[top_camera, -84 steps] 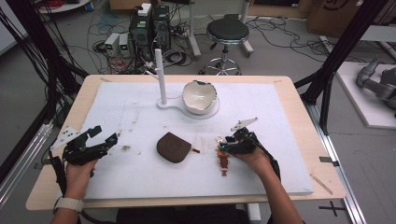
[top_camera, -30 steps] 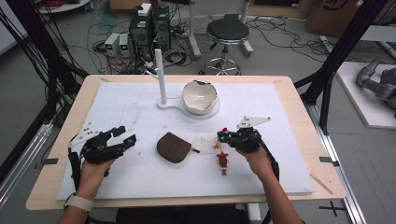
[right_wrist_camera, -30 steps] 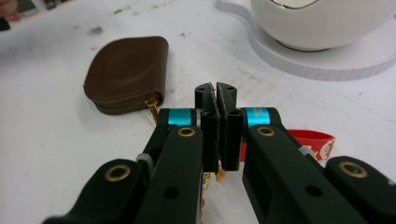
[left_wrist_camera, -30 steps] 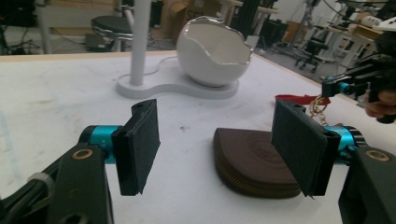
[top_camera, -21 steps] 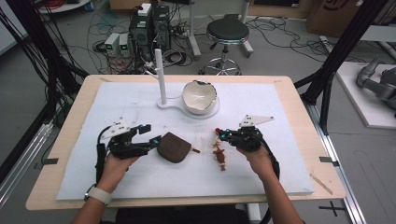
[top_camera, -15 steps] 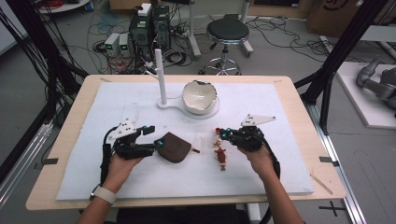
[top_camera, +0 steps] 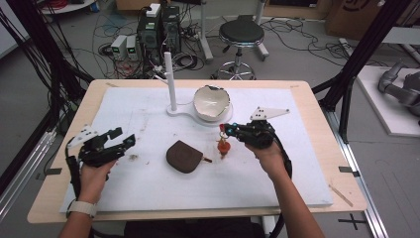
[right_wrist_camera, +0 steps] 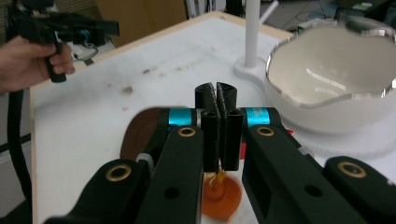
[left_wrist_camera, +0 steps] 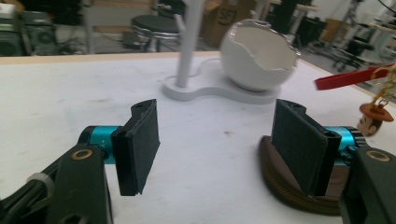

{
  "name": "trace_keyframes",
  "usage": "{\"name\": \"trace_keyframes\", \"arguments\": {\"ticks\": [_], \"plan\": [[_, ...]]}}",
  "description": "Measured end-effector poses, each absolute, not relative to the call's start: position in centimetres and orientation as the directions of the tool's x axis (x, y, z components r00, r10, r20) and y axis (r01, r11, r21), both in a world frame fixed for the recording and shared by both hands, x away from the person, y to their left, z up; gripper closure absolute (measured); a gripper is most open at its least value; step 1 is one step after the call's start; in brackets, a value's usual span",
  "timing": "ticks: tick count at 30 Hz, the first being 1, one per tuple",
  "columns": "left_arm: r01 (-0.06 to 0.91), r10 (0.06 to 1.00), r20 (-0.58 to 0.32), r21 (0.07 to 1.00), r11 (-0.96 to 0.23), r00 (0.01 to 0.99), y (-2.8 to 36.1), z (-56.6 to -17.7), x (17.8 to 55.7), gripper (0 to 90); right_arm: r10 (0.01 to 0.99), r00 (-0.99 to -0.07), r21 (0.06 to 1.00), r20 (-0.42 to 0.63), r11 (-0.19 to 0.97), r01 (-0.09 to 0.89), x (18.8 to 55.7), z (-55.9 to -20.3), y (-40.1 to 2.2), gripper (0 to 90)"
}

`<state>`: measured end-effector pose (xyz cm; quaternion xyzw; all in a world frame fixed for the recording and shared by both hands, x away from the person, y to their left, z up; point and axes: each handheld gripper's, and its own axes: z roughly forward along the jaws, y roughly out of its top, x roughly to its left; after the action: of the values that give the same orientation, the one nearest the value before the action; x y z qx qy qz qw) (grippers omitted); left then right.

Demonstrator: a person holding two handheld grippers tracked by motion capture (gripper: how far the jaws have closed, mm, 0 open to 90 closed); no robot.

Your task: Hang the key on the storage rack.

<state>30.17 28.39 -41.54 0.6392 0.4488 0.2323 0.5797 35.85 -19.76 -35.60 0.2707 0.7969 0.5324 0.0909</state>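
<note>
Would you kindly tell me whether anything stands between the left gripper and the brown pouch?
Nothing visible does. In the high view, bare white mat with a few faint stains lies between the open left gripper and the pouch. The keychain hangs from the right gripper on the pouch's far side.

You're working in a lab — a recording rig, by the look of it. Black frame struts (top_camera: 364, 47) stand around your white-topped table (top_camera: 124, 106), and behind it cables (top_camera: 307, 29) sprawl over the grey floor beside stacked computer boxes (top_camera: 158, 25) and a round stool (top_camera: 241, 33) — with cardboard boxes (top_camera: 354, 10) farther back.
</note>
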Motion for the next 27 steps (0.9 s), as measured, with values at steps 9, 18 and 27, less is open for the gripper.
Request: {"name": "trace_keyframes", "arguments": {"ticks": [9, 18, 27], "plan": [[0.315, 0.868, -0.254, 0.941, 0.121, 0.426, 30.6, -42.5, 29.8, 32.2, 0.506, -0.855, 0.907, 0.112, 0.300, 0.296, 39.0, -31.7, -16.7, 90.0], [0.332, 0.856, -0.269, 0.935, 0.123, 0.442, 30.4, -43.1, 30.1, 32.2, 0.483, -0.865, 0.904, 0.138, 0.295, 0.309, 40.2, -31.2, -14.6, 90.0], [0.334, 0.857, -0.276, 0.933, 0.130, 0.435, 30.5, -43.3, 30.1, 32.2, 0.468, -0.873, 0.908, 0.137, 0.292, 0.299, 41.0, -30.3, -12.9, 90.0]]}}
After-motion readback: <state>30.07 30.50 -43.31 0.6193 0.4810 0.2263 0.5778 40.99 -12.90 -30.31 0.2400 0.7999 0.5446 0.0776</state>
